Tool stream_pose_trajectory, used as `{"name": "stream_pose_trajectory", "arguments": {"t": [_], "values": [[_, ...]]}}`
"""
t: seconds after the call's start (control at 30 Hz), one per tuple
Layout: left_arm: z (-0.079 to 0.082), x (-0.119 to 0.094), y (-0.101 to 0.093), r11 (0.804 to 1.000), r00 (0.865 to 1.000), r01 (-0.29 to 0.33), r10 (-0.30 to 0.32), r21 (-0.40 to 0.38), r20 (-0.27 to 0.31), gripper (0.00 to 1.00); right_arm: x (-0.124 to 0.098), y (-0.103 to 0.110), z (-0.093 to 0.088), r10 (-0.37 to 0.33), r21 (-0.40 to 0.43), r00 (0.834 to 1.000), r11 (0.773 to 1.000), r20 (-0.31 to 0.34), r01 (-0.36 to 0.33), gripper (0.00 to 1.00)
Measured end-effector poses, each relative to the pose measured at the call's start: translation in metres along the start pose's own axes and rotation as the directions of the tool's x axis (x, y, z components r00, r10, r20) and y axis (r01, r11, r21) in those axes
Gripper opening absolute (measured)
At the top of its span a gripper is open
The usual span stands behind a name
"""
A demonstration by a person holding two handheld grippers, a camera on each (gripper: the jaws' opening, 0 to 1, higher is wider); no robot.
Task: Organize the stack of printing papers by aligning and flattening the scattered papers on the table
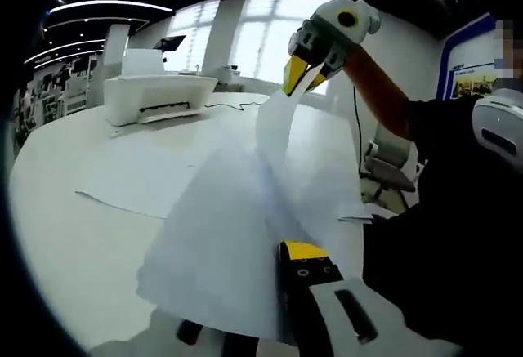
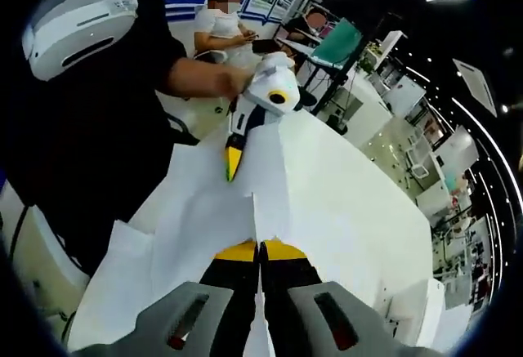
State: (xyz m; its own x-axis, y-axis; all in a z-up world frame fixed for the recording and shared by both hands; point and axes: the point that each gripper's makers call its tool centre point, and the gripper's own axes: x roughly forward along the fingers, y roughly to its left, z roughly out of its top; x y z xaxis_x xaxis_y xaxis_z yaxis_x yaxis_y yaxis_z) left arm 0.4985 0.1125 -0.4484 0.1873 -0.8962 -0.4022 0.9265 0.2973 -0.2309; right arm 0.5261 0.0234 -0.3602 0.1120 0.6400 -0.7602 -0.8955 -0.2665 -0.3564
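Several white printing papers [image 1: 221, 243] are held up off the white table [image 1: 57, 210]. In the left gripper view my right gripper [image 1: 309, 75] comes in from the upper right, its yellow tips shut on the sheets' top corner. My left gripper [image 1: 288, 252] pinches the lower edge; one yellow-tipped jaw shows and the sheets hide the other. In the right gripper view my right gripper [image 2: 260, 251] is shut on the papers [image 2: 204, 218], and my left gripper [image 2: 231, 161] grips the far edge, tips together. More sheets [image 1: 139, 181] lie flat on the table.
A white printer [image 1: 159, 95] stands at the back of the table with a cable beside it. The person holding the grippers stands at the table's edge [image 2: 90, 128]. Another person [image 2: 221, 22] sits beyond, near a green chair [image 2: 339, 42]. Desks [image 2: 409, 95] line the room.
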Motion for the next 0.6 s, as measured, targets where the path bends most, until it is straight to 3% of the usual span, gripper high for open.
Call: {"name": "stream_pose_trajectory", "arguments": {"t": [0.33,0.6], "values": [[0.000,0.002,-0.001,1.000,1.000,-0.002,0.002,0.007,0.007,0.14,0.025,0.002,0.002,0.021,0.030,1.000,0.999,-0.011,-0.020,0.00],[0.005,-0.001,-0.005,1.000,0.999,0.017,-0.017,0.002,0.045,0.19,0.047,0.004,-0.003,0.027,0.070,0.999,0.997,-0.030,-0.024,0.00]]}}
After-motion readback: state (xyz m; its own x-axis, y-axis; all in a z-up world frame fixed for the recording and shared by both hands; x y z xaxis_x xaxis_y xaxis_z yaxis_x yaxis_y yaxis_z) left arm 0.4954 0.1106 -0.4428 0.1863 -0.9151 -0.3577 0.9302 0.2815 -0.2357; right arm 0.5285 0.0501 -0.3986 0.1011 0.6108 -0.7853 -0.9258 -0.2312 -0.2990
